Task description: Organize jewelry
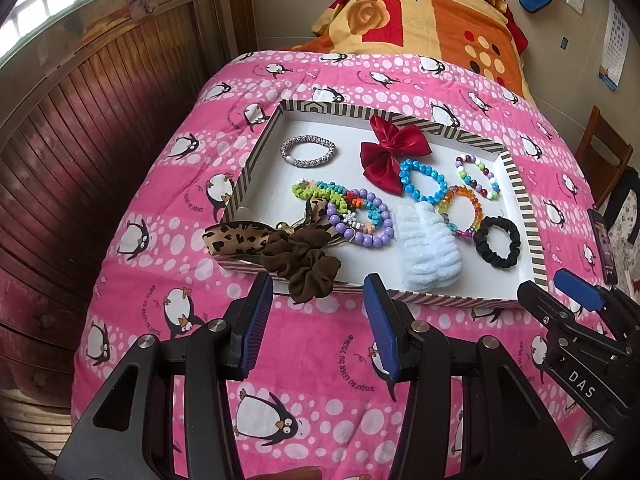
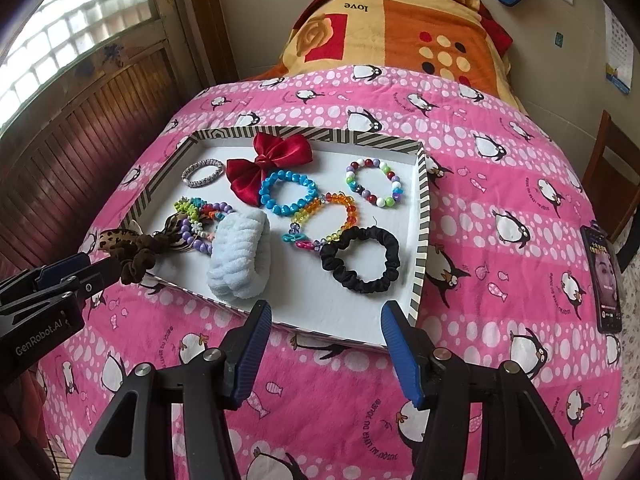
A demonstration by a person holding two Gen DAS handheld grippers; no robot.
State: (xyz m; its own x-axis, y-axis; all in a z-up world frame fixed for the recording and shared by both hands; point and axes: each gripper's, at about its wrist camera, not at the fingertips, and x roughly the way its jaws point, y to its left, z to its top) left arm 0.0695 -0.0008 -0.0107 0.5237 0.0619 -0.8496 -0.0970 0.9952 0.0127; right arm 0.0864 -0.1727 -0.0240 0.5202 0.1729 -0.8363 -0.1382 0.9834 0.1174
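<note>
Both grippers, left gripper (image 1: 318, 304) and right gripper (image 2: 324, 326), hover open-fingered, holding nothing. The brown scrunchie (image 1: 304, 268), draped over the tray's (image 1: 524, 208) 6 o'clock rim, could drag tangled bracelets (image 1: 352, 216) out.

Leopard bow (image 1: 240, 240) — half under brown scrunchie (image 1: 304, 268)

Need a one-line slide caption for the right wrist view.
Open right gripper hovers before the striped tray of bracelets and scrunchies on the penguin blanket.
</note>
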